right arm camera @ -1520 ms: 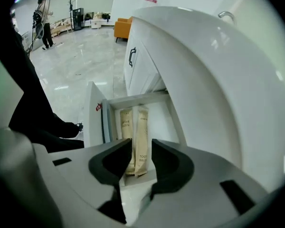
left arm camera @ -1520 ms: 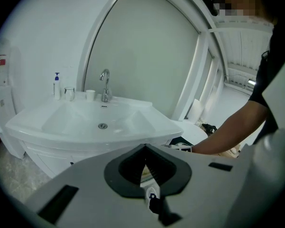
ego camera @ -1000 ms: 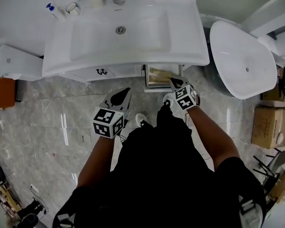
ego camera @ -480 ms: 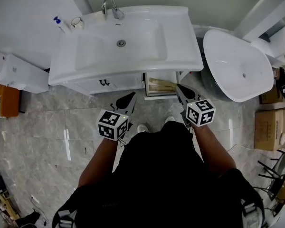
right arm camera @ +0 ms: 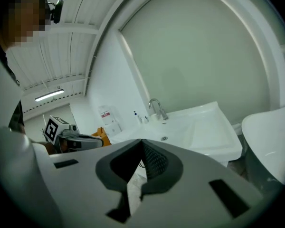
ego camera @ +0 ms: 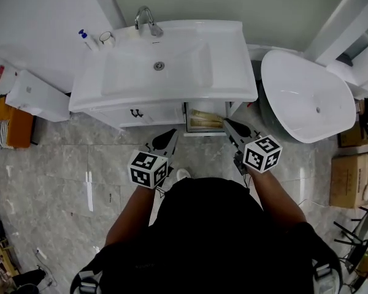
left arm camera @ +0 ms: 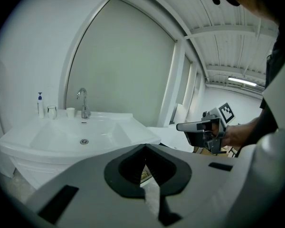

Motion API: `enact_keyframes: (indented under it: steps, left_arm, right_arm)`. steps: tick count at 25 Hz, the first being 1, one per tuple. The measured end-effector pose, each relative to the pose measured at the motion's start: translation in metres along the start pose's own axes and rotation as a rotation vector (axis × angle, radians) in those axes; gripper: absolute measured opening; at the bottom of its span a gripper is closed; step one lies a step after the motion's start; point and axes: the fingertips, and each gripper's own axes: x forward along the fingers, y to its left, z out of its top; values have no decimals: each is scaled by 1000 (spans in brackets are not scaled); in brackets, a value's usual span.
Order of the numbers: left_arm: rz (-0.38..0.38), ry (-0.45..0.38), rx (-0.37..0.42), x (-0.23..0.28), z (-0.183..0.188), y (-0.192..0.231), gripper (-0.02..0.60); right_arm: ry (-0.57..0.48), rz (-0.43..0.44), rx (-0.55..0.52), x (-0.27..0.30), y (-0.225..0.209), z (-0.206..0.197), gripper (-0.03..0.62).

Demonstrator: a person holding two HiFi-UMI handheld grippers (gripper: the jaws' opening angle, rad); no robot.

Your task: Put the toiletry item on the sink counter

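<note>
Held left claw [ego camera: 170,135] and right claw [ego camera: 228,124] pinched tight, tip to tip, gripping nothing; hovered both below the desk [ego camera: 233,48] front edge; spotted pump bottle [ego camera: 84,38] upright on the desk, well ahead-left of the left claw, beside a cup [ego camera: 107,39].

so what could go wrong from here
1. The left gripper and right gripper are both shut and empty; unless they open before reaching into the open cabinet, they may just shove its contents.
2. The bottle and glass crowd the counter's back left corner; setting anything there could topple them.
</note>
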Motion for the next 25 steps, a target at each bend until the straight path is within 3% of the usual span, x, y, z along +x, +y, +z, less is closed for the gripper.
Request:
enact_keyframes:
  steps: [7,13,19,25]
  left_arm:
    - [5,-11,4,17,4,-54,-3]
    - [38,22,-25,16,-20,-92,-3]
    - [96,20,-31,6,-37,-103,-3]
    - [79,44,-34,0,-47,-101,-3]
  right_arm:
    - [42,-14,-20,-60,-26,-16,3]
    - [93,-12,-28,-96,-40,-40,3]
    - [105,25,-69,-100,-35,-54,3]
    - [139,22,-53,-101,-25,-68,3]
